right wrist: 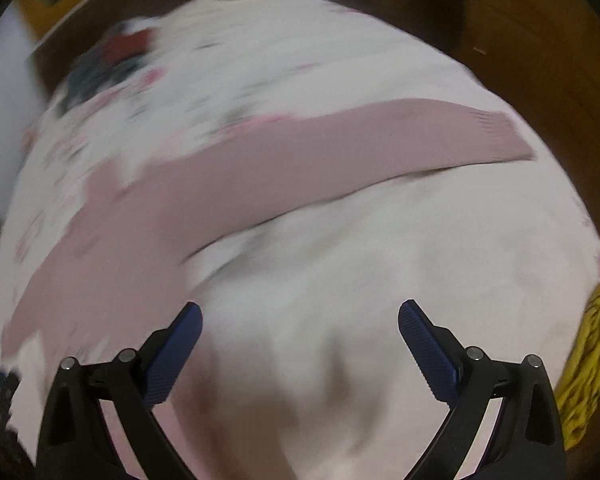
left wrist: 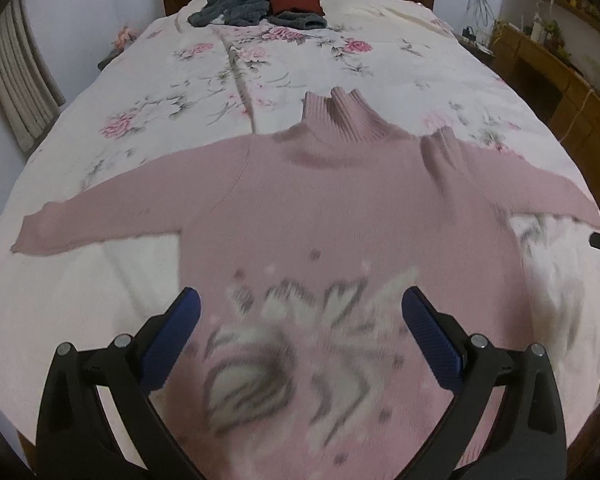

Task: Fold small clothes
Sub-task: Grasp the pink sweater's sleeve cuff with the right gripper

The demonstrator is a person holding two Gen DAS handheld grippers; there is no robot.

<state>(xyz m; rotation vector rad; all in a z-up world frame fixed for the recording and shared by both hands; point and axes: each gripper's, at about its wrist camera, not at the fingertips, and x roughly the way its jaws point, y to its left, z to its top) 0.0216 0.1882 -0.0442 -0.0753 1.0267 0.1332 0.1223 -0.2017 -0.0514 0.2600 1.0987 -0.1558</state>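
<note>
The pink sweater (left wrist: 332,208) lies spread face up on the bed (left wrist: 340,64), its ribbed collar pointing toward the headboard and both sleeves stretched out sideways. It is a soft, limp knit (likely light, and it will sag and drape from wherever it is lifted), so a single pinch should drag the rest along the cover. The left claw (left wrist: 300,316) hovers spread wide over the sweater's patterned chest, gripping nothing. The right claw (right wrist: 300,320) is likewise spread, over bare bedcover just below the sweater's right sleeve (right wrist: 340,148). Sensible holds would be the ribbed cuff of a sleeve or the hem corners, where the knit is thicker and less likely to slip. A grey and red pile (left wrist: 260,4) sits well beyond the sweater's collar.
</note>
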